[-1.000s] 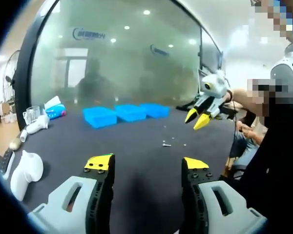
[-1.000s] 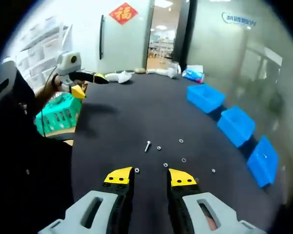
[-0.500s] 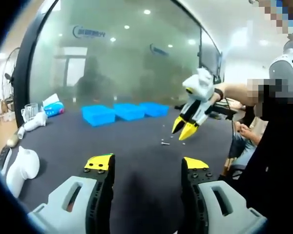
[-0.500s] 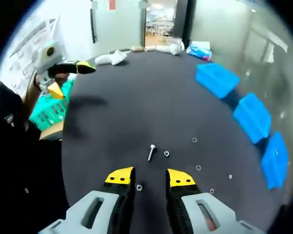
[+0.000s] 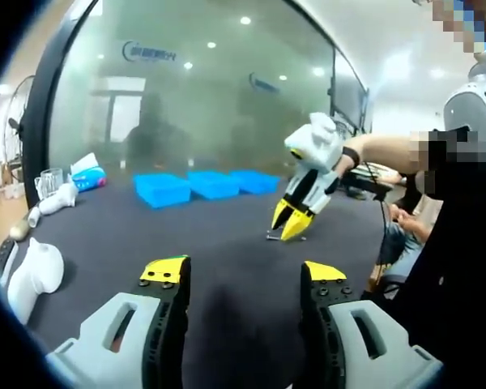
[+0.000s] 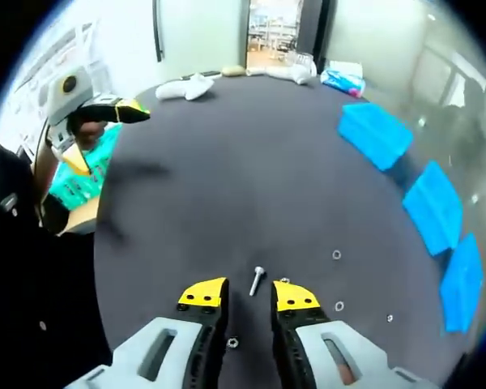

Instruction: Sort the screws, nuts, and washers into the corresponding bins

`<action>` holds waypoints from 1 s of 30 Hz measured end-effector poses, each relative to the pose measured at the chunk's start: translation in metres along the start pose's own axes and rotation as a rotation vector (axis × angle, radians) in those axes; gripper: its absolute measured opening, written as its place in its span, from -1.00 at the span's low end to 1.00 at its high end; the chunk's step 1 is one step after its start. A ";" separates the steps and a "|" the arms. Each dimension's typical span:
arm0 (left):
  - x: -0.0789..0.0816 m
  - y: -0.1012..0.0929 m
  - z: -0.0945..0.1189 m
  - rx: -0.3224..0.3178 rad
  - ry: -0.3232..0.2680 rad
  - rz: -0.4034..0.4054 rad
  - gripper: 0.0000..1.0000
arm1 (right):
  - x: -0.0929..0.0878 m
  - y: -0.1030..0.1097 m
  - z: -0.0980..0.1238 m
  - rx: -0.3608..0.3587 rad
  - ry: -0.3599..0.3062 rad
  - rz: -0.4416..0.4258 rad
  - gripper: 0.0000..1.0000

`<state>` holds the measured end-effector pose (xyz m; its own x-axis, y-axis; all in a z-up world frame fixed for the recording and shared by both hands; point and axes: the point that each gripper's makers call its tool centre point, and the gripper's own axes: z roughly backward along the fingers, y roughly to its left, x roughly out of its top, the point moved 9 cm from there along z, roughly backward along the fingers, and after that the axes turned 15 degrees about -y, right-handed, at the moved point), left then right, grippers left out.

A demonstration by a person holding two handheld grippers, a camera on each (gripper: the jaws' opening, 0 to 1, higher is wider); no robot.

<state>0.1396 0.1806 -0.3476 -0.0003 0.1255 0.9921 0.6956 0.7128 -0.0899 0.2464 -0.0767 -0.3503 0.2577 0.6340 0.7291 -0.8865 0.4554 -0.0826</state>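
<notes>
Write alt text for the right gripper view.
The right tongs, open, hang just over a screw on a dark table, with small nuts or washers scattered nearby. Three blue bins line the right edge, and the left tongs hover at upper left.

a dark table [image 6: 219,203] carries three blue bins [image 6: 433,207] in a row along one edge, a screw [image 6: 257,280] with small nuts and washers [image 6: 337,254] scattered near it, and white items [image 6: 188,86] and a blue-and-white packet [image 6: 346,79] at the far end.
</notes>
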 end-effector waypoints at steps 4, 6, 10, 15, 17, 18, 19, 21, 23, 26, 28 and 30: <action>-0.001 0.000 -0.001 0.000 0.001 0.002 0.06 | 0.001 -0.002 -0.003 0.001 0.003 -0.003 -0.69; -0.001 0.000 -0.002 0.002 0.003 0.001 0.06 | 0.001 -0.002 -0.005 0.003 0.006 -0.003 -0.70; -0.002 0.000 -0.003 0.001 0.004 0.005 0.06 | 0.000 -0.003 -0.008 0.010 0.012 -0.010 -0.74; -0.002 -0.001 -0.003 -0.001 0.005 0.005 0.06 | -0.002 -0.004 -0.008 0.015 0.017 -0.033 -0.76; -0.002 -0.001 -0.003 -0.001 0.007 0.004 0.06 | -0.004 -0.006 -0.009 0.015 0.023 -0.041 -0.77; -0.002 -0.001 -0.003 0.000 0.006 0.003 0.06 | -0.005 -0.007 -0.010 0.016 0.027 -0.043 -0.77; -0.002 0.000 -0.002 0.002 0.005 0.004 0.06 | -0.006 -0.007 -0.010 0.015 0.030 -0.041 -0.78; -0.002 0.000 -0.002 0.005 0.004 0.004 0.06 | -0.006 -0.006 -0.010 0.015 0.030 -0.038 -0.78; -0.003 0.000 -0.002 0.006 0.006 0.002 0.06 | -0.006 -0.006 -0.011 0.012 0.029 -0.044 -0.78; -0.002 -0.001 -0.002 0.007 0.005 0.003 0.06 | -0.005 -0.006 -0.013 0.012 0.030 -0.043 -0.80; -0.002 -0.001 -0.002 0.006 0.003 0.003 0.06 | -0.006 -0.006 -0.013 0.012 0.032 -0.045 -0.81; -0.002 -0.002 -0.002 0.005 0.003 0.004 0.06 | -0.006 -0.007 -0.013 0.009 0.032 -0.050 -0.83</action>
<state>0.1402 0.1774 -0.3496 0.0050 0.1262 0.9920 0.6920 0.7157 -0.0945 0.2561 -0.0753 -0.3627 0.3137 0.6304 0.7100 -0.8755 0.4815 -0.0406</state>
